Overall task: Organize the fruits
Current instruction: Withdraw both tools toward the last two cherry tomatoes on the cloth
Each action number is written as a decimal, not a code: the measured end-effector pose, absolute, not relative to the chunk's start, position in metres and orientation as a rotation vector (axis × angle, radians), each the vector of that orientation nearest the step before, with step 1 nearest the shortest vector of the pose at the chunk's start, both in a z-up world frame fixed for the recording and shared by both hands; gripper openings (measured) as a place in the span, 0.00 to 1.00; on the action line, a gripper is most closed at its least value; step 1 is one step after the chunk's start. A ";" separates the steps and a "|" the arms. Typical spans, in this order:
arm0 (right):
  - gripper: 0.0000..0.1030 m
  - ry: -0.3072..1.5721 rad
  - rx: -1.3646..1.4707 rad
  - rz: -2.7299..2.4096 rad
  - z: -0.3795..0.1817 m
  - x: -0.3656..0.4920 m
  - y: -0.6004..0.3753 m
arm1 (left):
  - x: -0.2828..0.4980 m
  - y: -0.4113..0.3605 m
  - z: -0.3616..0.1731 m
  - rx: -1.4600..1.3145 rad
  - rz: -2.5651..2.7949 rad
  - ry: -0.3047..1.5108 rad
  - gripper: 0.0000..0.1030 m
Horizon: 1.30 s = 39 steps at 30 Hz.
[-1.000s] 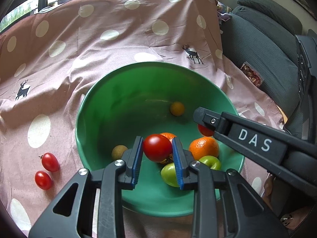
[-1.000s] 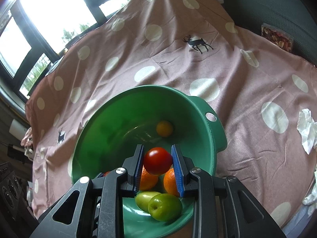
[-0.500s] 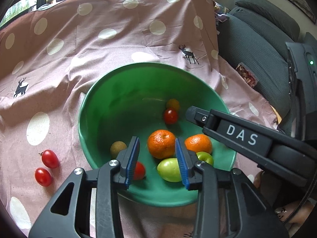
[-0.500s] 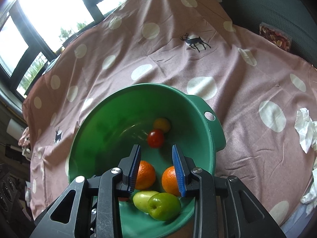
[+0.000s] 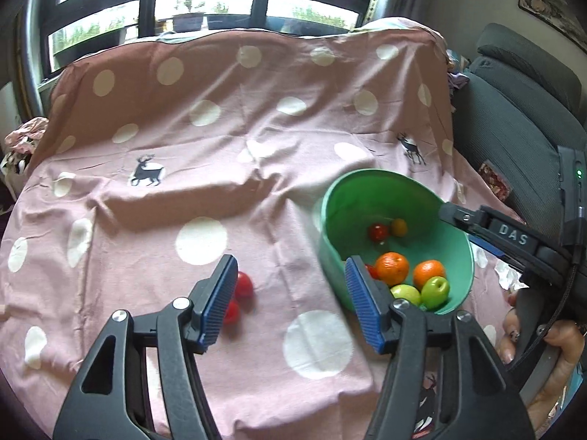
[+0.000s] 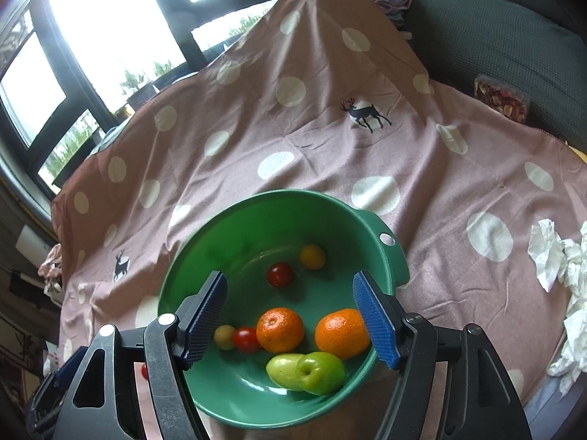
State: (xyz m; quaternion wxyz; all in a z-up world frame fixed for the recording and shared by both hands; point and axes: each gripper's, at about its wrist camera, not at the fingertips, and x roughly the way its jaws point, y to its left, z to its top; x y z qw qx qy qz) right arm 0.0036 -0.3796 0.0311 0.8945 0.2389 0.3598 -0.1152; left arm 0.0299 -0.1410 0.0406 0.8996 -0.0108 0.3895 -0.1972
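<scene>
A smooth, round green plastic bowl [image 6: 381, 253] with a flat tab handle pierced by 1 hole sits on a desk draped in a soft, creased pink cloth [image 5: 227, 168] printed with white dots and small dark deer. Inside the bowl lie 2 dimpled oranges [image 6: 280, 329], touching neither claw, with 2 glossy green apples [image 6: 321, 372] pressed together just in front of them toward the near wall. Farther back rest 1 shiny red cherry tomato [image 6: 280, 274] and, just beside it, 1 small yellow round fruit [image 6: 312, 256]. By the left wall sit another red tomato [image 6: 245, 339] and a dull tan little fruit [image 6: 224, 336], touching each other. The right claw [image 6: 290, 321] hovers above the bowl, its ribbed blue pads [image 6: 374, 324] spreading apart with nothing pinched between them; the fruit seen between them lies lower, on the bowl floor. The left claw [image 5: 290, 304] hangs over the cloth to the left of the bowl, its black arms and ridged blue pads also widening, with no fruit gripped. 2 red cherry tomatoes [image 5: 244, 285] lie on the cloth outside the bowl, half hidden behind the left pad. Crumpled white tissue [image 6: 550, 260] rests at the cloth's right edge, beside a grey textured cushion [image 6: 488, 33].
</scene>
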 end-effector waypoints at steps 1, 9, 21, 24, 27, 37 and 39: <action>0.69 0.736 0.495 -0.213 0.035 0.003 -0.375 | 0.029 -0.130 0.042 -0.036 -0.392 0.805 0.62; 0.78 0.712 0.417 0.048 0.051 0.014 -0.308 | 0.026 -0.072 0.024 -0.069 -0.245 0.813 0.63; 0.64 0.865 0.237 0.219 0.013 0.052 -0.215 | 0.048 -0.050 -0.022 -0.167 -0.251 0.899 0.61; 0.54 0.920 0.246 0.213 -0.001 0.060 -0.212 | 0.053 -0.053 -0.031 -0.176 -0.254 0.922 0.61; 0.53 0.961 0.230 0.175 -0.013 0.068 -0.210 | 0.057 -0.057 -0.038 -0.186 -0.276 0.948 0.60; 0.42 1.031 0.223 0.173 -0.034 0.087 -0.209 | 0.064 -0.073 -0.046 -0.184 -0.341 0.973 0.57; 0.42 1.037 0.220 0.175 -0.036 0.088 -0.208 | 0.065 -0.076 -0.048 -0.186 -0.354 0.980 0.57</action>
